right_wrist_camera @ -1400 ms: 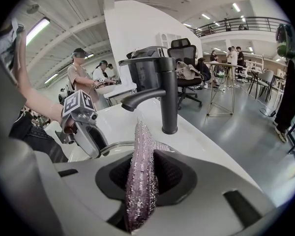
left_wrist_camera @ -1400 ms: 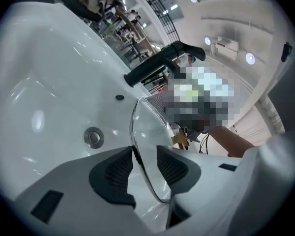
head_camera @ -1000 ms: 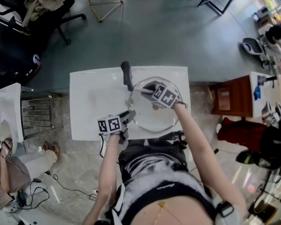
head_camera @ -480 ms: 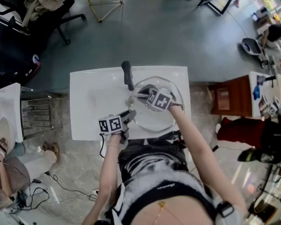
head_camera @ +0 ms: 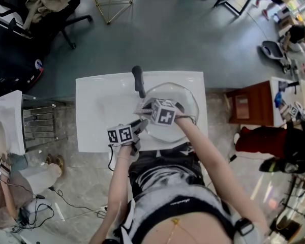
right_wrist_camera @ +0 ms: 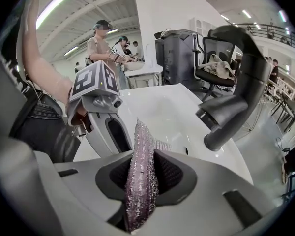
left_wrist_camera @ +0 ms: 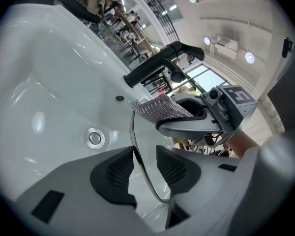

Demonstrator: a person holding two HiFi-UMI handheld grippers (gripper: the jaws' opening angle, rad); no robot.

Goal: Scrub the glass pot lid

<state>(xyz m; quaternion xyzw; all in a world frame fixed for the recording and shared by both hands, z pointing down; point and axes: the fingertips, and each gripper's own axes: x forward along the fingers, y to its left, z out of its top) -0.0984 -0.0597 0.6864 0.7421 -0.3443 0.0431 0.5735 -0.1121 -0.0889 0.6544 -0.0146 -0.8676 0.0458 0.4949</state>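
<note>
The glass pot lid (head_camera: 182, 122) stands tilted in the white sink (head_camera: 104, 108). In the left gripper view its rim (left_wrist_camera: 136, 149) runs between the two pads, and my left gripper (left_wrist_camera: 140, 168) is shut on that edge at the lid's lower left (head_camera: 141, 124). My right gripper (head_camera: 145, 108) is shut on a silvery mesh scrubbing cloth (right_wrist_camera: 141, 154), which sticks out beyond the jaws (left_wrist_camera: 160, 108). It sits over the lid's left part, close to the faucet and just above the left gripper (right_wrist_camera: 107, 132). The clear glass hardly shows in the right gripper view.
A black faucet (head_camera: 137, 81) rises at the sink's back edge, right beside the cloth (right_wrist_camera: 231, 102). The drain (left_wrist_camera: 94, 138) lies in the basin left of the lid. A metal rack (head_camera: 40, 123) stands left of the sink and a brown cabinet (head_camera: 246, 105) to its right.
My right gripper has slid left across the lid with the cloth, from the lid's middle toward the faucet side, and rolled a little. The left gripper and the lid have stayed put.
</note>
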